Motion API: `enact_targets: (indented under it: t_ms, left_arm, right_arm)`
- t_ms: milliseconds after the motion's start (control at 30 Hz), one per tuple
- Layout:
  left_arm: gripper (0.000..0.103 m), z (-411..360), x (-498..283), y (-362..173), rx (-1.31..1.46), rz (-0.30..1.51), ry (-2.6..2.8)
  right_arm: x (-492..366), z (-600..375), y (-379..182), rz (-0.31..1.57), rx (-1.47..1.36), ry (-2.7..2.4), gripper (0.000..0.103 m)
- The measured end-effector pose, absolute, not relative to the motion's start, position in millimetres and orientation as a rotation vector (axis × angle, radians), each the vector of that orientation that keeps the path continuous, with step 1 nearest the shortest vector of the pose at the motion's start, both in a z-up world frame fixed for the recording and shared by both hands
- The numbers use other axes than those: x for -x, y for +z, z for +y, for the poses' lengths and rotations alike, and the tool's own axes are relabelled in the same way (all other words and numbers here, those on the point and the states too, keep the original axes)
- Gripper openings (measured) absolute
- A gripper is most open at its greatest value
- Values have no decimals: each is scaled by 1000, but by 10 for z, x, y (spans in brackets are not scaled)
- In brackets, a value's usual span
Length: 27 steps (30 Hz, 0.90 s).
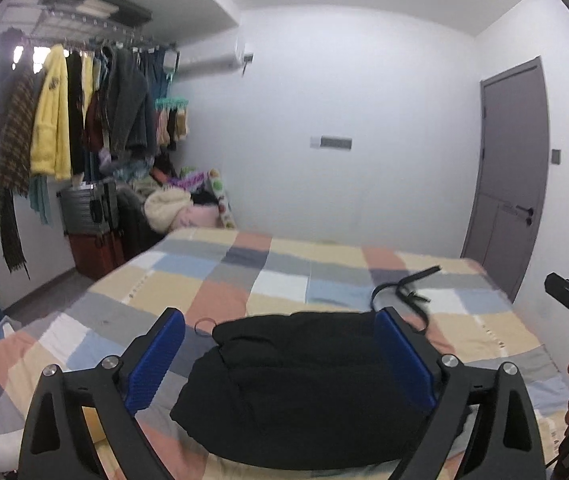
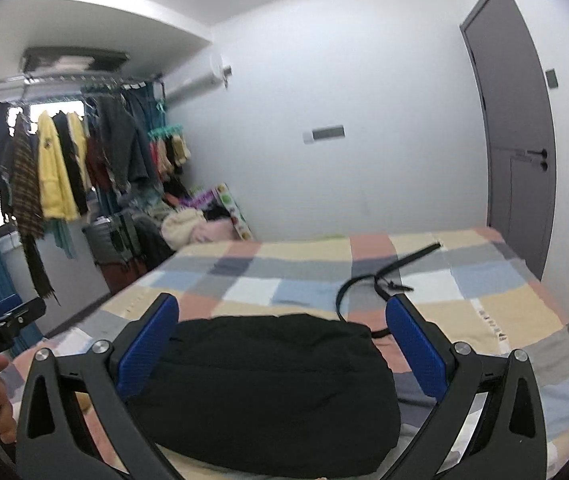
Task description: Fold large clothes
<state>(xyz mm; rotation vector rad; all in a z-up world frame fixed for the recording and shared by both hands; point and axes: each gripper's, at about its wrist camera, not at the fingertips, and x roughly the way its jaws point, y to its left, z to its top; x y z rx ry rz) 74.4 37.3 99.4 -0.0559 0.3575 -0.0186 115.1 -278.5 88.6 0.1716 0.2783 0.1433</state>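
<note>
Black folded garment (image 1: 304, 384) lies bundled near the bed's (image 1: 244, 280) front edge, on the checked cover. My left gripper (image 1: 280, 360) and right gripper (image 2: 282, 356) both hang above it, jaws spread wide, blue pads gripping nothing. A black belt (image 1: 400, 288) curls just behind the bundle, toward the far right corner. A small ring (image 1: 205, 325) sits beside its left end. A clothes rail (image 1: 64, 112) crowds the far left wall.
</note>
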Motion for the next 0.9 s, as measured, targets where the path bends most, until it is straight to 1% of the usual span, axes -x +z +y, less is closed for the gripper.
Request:
enact_targets:
  t_ms: [33,133,300,533,900]
  left_arm:
    - [100,359,-658,1036,56,343,-23]
    - [100,338,-414,1121,62,314,-27]
    - [101,392,-179,1068,88,318,-18]
    - [101,412,-77,807,69,390,2]
    - [101,336,-51,380,74,476,-18]
  right_arm:
    - [-1006,-2750,940,256,-168,150,103]
    - [-785,-2692,983,225,-164,163,103]
    - [-507,-2540,889,215,-163,175,103]
    - [-302,-2387,633,279,-131,173,103]
    - [-306,-2376,120,382,-147,161,103]
